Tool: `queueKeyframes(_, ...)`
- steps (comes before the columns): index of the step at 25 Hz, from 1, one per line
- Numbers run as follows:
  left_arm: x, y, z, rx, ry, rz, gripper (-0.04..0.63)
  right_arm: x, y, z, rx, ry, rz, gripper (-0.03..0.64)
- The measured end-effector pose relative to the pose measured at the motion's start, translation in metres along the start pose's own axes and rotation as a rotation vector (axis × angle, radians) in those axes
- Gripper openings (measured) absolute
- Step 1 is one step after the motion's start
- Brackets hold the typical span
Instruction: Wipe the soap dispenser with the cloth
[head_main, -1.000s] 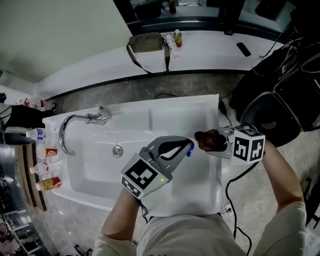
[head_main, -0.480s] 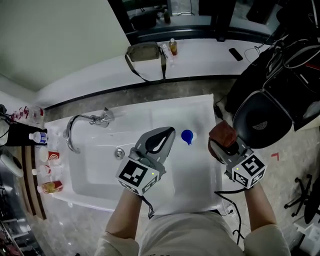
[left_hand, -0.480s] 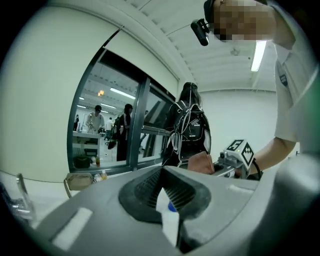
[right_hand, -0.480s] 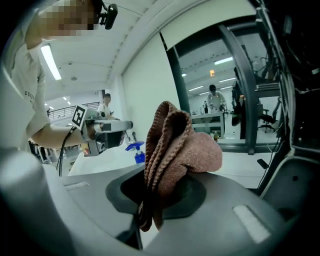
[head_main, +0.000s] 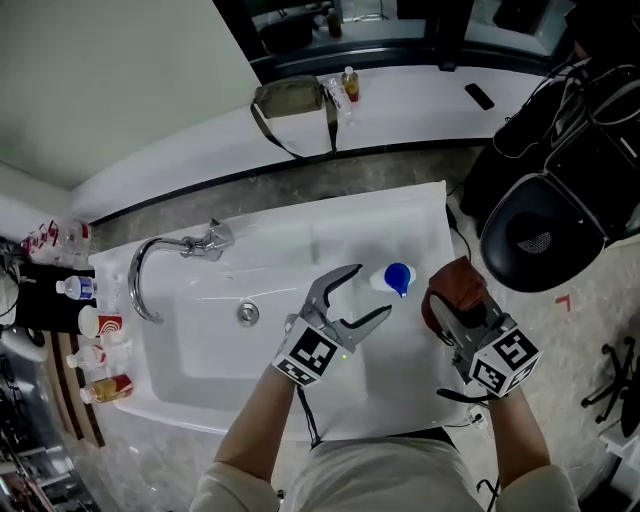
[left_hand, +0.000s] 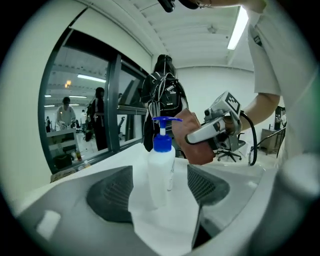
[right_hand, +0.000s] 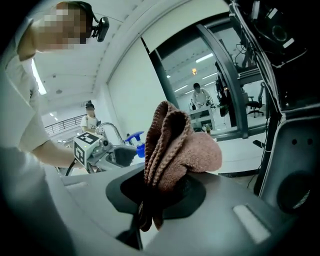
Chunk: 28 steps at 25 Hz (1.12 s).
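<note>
White sink unit (head_main: 200, 395) fills the middle of the head view, with a pale ledge (head_main: 420, 105) behind it.
- Far left: rack of small bottles (head_main: 85, 330), beside the sink.
- Curved chrome faucet (head_main: 165, 255) arches over the basin (head_main: 205, 340). Drain (head_main: 247, 314) sits right of the spout.
- Left tongs (head_main: 370, 291): released, jaws spread wide, nothing gripped. They hover over the flat surface (head_main: 400, 385) right of the basin.
- Soap dispenser (head_main: 395, 278): white bottle, blue pump, upright on that surface. It's just past the left jaw tips and in line with the gap. The left gripper view shows it centred between the two pads, with no contact visible. Nozzle points toward the right side.
- Right tongs (head_main: 447, 303): clenched on the cloth (head_main: 455, 283), a brown knitted rag bunched up above the pads, with a tail hanging below them. The cloth is just right of the dispenser. Can't tell whether it touches the bottle; the head view shows a thin gap.
- Far right: black chair (head_main: 530, 240) on the floor.
- On the back ledge: olive bag (head_main: 290, 97) and a small amber bottle (head_main: 348, 82), well apart from the work.
</note>
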<state>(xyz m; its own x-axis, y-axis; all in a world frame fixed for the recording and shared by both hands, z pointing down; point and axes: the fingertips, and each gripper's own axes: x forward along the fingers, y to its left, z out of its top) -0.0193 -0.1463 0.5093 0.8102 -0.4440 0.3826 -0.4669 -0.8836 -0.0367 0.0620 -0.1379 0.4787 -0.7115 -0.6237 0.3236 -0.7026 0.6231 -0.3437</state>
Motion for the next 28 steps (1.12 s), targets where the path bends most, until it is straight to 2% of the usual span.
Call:
queueKeyframes(4, 0.028, -0.004, -0.011, 0.042, -0.007, -0.071, 0.321, 0.008, -0.012, -0.01, 0.014, 0.022, -0.069, 0.081)
queueKeyframes(7, 0.043, -0.006, -0.008, 0.052, -0.039, -0.086, 0.321, 0.009, -0.024, -0.016, 0.021, 0.036, -0.114, 0.081)
queueKeyframes(13, 0.064, -0.011, -0.008, 0.066, -0.039, -0.136, 0.316, 0.01, -0.033, -0.025, 0.025, 0.06, -0.101, 0.08)
queueKeyframes(14, 0.067, -0.011, -0.009, 0.074, -0.034, -0.137, 0.311, 0.01, -0.032, -0.026, 0.024, 0.063, -0.094, 0.08)
queueKeyframes(15, 0.069, -0.01, -0.011, 0.084, -0.027, -0.132, 0.278, 0.011, -0.032, -0.027, 0.024, 0.067, -0.088, 0.08)
queueKeyframes(16, 0.07, -0.009, -0.011, 0.092, -0.023, -0.125, 0.216, 0.012, -0.033, -0.027, 0.026, 0.069, -0.082, 0.08)
queueKeyframes(17, 0.072, -0.008, -0.012, 0.095, -0.021, -0.12, 0.209, 0.013, -0.033, -0.028, 0.026, 0.072, -0.076, 0.081)
queueKeyframes(23, 0.067, -0.007, -0.008, 0.077, -0.01, -0.095, 0.204, 0.011, -0.034, -0.025, 0.004, 0.094, -0.06, 0.08)
queueKeyframes(28, 0.049, -0.008, 0.026, 0.06, -0.002, -0.076, 0.202, 0.005, -0.032, -0.017, -0.033, 0.117, -0.059, 0.08)
